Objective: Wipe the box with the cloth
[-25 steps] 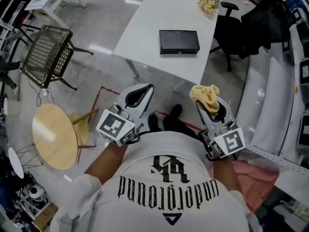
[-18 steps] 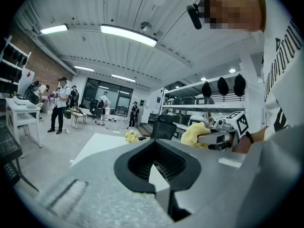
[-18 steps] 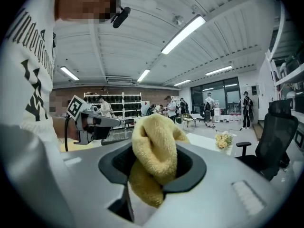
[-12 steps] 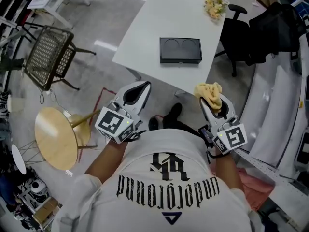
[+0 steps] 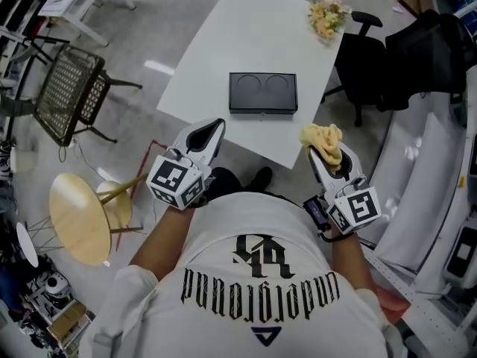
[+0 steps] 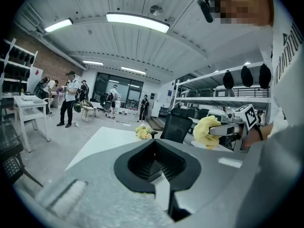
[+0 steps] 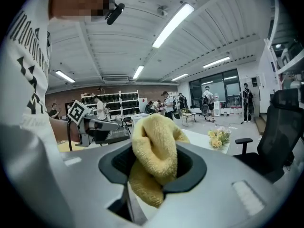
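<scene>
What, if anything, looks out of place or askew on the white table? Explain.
Nothing stands out. The black box lies flat on the white table, the flowers sit at its far corner, and nothing is spilled. The yellow cloth is bunched in the right gripper.

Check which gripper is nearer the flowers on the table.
Right. The right gripper, shut on the cloth, is off the table's near edge on the flowers' side; the left gripper is farther across.

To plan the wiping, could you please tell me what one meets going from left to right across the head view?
Wire chair → left hand-held gripper → black box → yellow cloth.
</scene>
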Motion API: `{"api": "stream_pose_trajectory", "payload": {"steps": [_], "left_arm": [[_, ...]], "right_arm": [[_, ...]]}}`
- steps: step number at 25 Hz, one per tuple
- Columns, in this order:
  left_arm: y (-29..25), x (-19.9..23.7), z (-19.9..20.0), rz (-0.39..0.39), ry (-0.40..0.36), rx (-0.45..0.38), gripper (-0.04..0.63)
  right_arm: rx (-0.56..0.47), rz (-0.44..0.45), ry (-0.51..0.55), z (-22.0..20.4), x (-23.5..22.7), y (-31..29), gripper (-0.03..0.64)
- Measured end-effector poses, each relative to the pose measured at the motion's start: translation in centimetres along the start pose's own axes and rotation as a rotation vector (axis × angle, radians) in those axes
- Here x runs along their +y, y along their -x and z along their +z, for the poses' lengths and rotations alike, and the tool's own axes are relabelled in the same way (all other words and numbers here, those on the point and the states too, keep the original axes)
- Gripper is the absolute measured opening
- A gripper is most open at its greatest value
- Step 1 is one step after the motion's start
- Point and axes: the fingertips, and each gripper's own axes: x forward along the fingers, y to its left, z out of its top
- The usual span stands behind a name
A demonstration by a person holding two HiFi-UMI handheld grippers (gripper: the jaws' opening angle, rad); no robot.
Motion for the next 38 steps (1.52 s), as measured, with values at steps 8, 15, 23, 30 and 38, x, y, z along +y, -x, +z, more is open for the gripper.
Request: {"api": "stream_pose_trajectory", "payload": {"steps": [8,15,23,30,38], "left_arm": [[-3.6,3.5,-1.2,-0.002,0.019,0.060,0.008],[-7.6,7.7,-3.1,-0.053,0.049,0.140,0.009],[-12.0,12.7,-7.7,-0.107,0.096,0.273,0.067],[-16.4,15.8,-13.9,-0.148,0.261,0.378,0.144],[-19.2,18.0,-20.5,-0.137,0.442,0.480,0.207]], "right_arm": [[0.065,-0.035,-0.035,-1.9,-3.1,-3.5,0.153],[0.167,-0.092,0.017,-4.7,-4.9,-8.0,0.153],[0.302,-0.140,0.086,-9.2,-6.9,-13.1,0.155],[0.416,-0.161,0.108,-15.6,-10.0,-17.1,0.156],[0.533,-0.175,0.094,-21.9,-12.2,-19.5,0.156]]}}
